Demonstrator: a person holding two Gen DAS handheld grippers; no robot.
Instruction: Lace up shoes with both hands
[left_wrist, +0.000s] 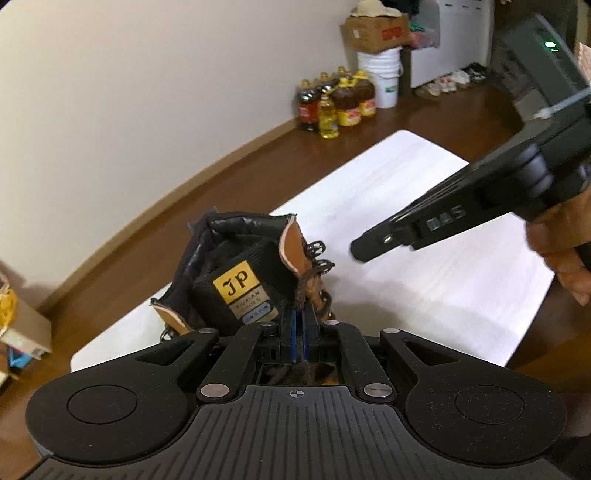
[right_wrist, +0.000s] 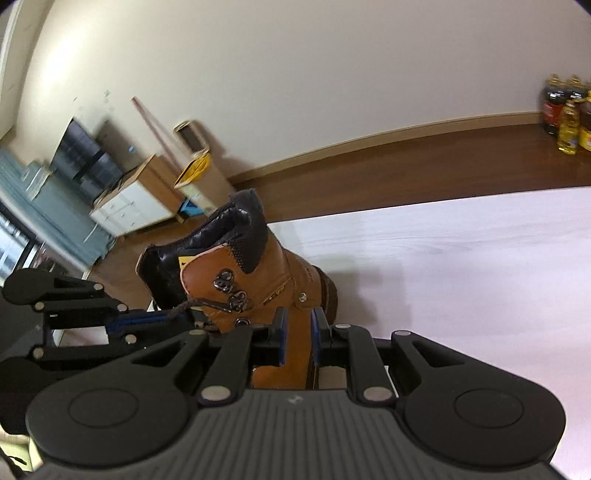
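**White tabletop, tan boot, lace clamped**

White table (right_wrist: 461, 258) carries a tan leather boot (right_wrist: 258, 273) with black padded collar. Left gripper (left_wrist: 298, 325) pinches the brown lace (left_wrist: 303, 291) at the boot's right eyelet row — jaws together on it. Right gripper (right_wrist: 297, 332) sits at the boot's 6 o'clock, jaws apart, gripping nothing. Boot toe hidden behind the right gripper — lace ends blurred.
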